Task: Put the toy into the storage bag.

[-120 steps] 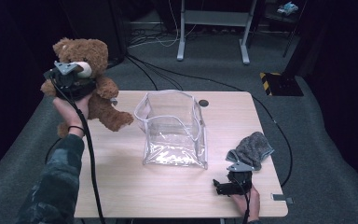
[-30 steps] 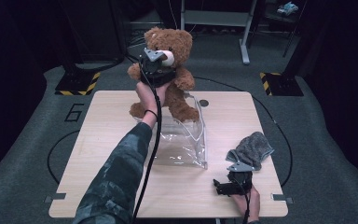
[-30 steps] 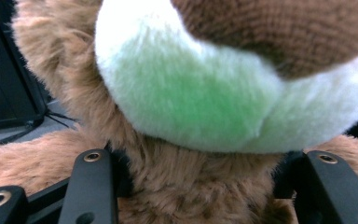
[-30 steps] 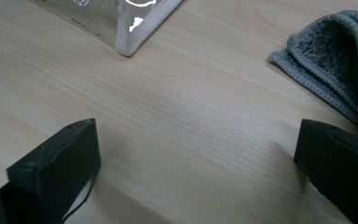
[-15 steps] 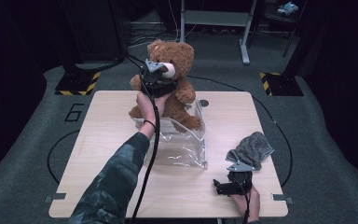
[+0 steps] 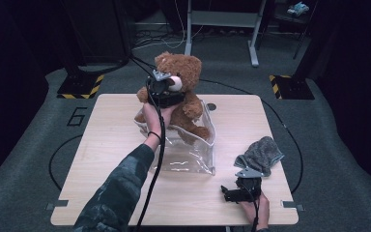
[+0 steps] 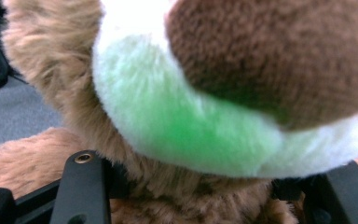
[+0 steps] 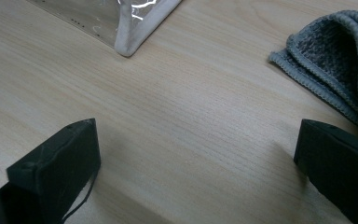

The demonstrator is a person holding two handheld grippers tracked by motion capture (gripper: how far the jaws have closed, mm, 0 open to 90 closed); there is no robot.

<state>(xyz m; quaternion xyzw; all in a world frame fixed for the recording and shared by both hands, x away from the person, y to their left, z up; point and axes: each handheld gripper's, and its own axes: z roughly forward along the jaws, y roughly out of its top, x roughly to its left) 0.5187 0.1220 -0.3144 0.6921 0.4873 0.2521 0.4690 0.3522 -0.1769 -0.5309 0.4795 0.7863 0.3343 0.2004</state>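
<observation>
Teddy bear (image 6: 181,89) carried from table's left, lowered into clear bag (image 6: 188,145); left tool (image 6: 162,92) jaws opening.

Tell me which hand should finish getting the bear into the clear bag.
Left. Its gripper has the bear between its jaws, legs already in the bag. The right gripper rests open by the cloth.

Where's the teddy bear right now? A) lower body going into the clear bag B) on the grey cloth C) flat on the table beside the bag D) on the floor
A: the teddy bear is upright, legs down inside the open clear bag, with the left hand-held gripper at its chest.
</observation>
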